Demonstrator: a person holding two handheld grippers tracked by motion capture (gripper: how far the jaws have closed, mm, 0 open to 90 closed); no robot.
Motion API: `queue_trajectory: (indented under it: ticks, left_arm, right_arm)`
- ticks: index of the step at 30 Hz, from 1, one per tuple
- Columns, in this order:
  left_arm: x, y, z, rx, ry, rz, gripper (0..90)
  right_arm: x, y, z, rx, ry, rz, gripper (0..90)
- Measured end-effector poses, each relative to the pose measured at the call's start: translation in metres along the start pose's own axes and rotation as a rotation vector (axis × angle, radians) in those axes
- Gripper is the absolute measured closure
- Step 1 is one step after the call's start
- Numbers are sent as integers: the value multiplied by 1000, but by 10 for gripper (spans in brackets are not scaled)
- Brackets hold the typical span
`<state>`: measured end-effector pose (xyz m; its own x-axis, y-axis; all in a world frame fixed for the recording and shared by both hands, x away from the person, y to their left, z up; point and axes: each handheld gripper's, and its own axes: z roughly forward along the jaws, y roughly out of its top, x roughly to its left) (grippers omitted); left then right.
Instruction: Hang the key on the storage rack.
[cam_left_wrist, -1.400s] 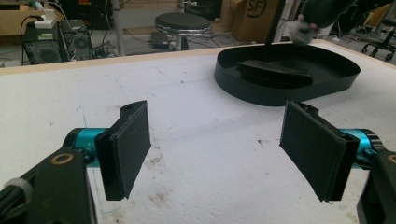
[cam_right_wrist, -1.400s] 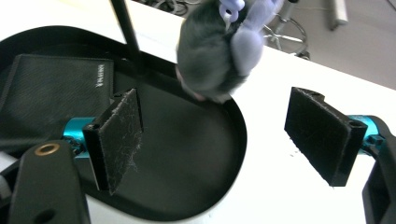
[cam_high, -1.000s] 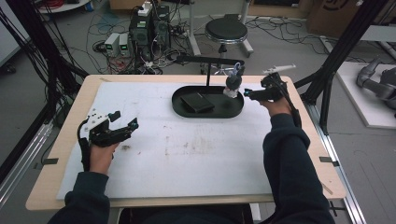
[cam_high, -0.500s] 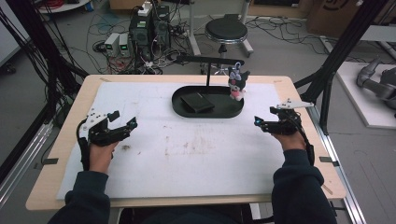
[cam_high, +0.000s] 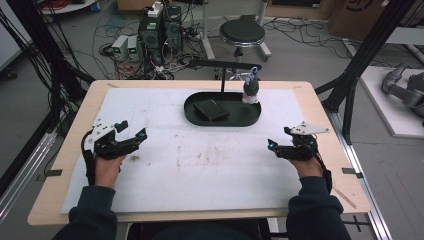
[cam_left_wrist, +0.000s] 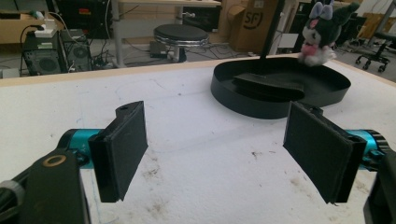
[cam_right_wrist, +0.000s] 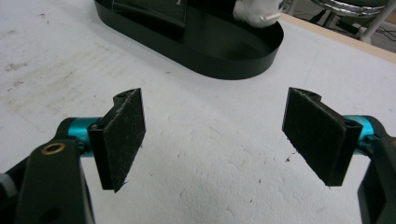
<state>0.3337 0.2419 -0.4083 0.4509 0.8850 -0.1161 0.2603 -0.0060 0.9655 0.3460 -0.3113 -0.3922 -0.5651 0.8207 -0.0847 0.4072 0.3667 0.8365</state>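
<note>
Both grippers' flat felt-padded fingers (cam_right_wrist: 125, 135) gape empty — oval black tray (cam_high: 192, 112) beyond.

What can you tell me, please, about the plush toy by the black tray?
The plush toy is a small soft figure with a dark, fuzzy head, pale lilac ears and a white and pink body, clearest in the left gripper view. It sits upright at the far right end of the oval black tray, against its rim, under the thin black stand's arm. Whether it hangs from that arm or rests on the tray is unclear. Neither tool is near it.
</note>
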Motion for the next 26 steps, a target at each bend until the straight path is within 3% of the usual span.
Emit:
queue_trajectory:
  ticks: [26]
  left_arm:
    - [2,-5,3,15,-7,8,214]
  right_arm:
    - [1,-3,4,17,-18,-6,218]
